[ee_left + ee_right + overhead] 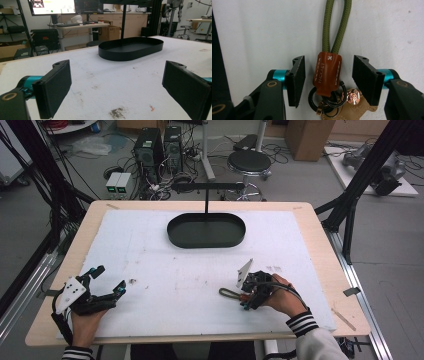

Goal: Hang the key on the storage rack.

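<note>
Right tongs (pixel 328 82) straddle keychain (pixel 327 75), pads not touching; left tongs (pixel 120 92) wide apart.

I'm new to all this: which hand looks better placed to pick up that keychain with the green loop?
The right gripper: its jaws already flank the keychain's brown leather tab, not yet touching. The left gripper sits open, far across the table.

High view looks down on table (pixel 320 250), left gripper view low toward tray (pixel 130 48), right close downward

Left gripper (pixel 109 280) rests low with fingers (pixel 53 87) spread wide; right gripper (pixel 245 301) points down, fingers (pixel 297 77) partly closed, touching nothing
</note>
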Motion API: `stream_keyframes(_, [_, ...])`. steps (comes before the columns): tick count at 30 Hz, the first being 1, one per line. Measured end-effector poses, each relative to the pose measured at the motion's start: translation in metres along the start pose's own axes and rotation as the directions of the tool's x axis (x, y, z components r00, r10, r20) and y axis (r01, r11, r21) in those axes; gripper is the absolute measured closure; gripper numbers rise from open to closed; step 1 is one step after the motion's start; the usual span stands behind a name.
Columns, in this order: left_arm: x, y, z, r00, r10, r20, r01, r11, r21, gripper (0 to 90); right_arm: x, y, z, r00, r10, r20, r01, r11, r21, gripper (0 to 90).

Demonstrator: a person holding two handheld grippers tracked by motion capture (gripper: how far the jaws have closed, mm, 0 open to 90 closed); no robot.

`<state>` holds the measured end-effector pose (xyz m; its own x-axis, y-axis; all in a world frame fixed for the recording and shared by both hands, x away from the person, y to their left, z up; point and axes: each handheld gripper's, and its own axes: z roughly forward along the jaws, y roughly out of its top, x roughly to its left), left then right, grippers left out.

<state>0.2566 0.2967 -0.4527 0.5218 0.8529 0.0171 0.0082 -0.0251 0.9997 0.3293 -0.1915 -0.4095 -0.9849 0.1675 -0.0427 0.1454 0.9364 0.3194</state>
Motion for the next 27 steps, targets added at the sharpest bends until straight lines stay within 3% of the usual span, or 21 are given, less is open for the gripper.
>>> stream_keyframes(8, [-0.0001, -0.0001, -0.0001, 1.0000, -0.001, -0.002, 0.001, 1.0000, -0.002, 9.2, 0.0012, 0.0016, 0.0003, 0.9999, -0.015, -0.004, 0.015, 0.9998, 0.012, 53.7])
stream_keyframes(15, [-0.0001, -0.0001, -0.0001, 1.0000, -0.002, -0.002, 0.002, 1.0000, -0.001, 9.2, 0.0066, 0.0056, -0.0006, 0.9994, -0.034, 0.005, 0.033, 0.9983, 0.048, 70.0])
stream_keyframes(27, [0.0000, -0.0001, -0.0003, 1.0000, 0.000, -0.001, 0.000, 1.0000, 0.000, 9.2, 0.0043, 0.0041, -0.0017, 1.0000, 0.008, 0.005, -0.008, 0.9997, 0.025, 72.4])
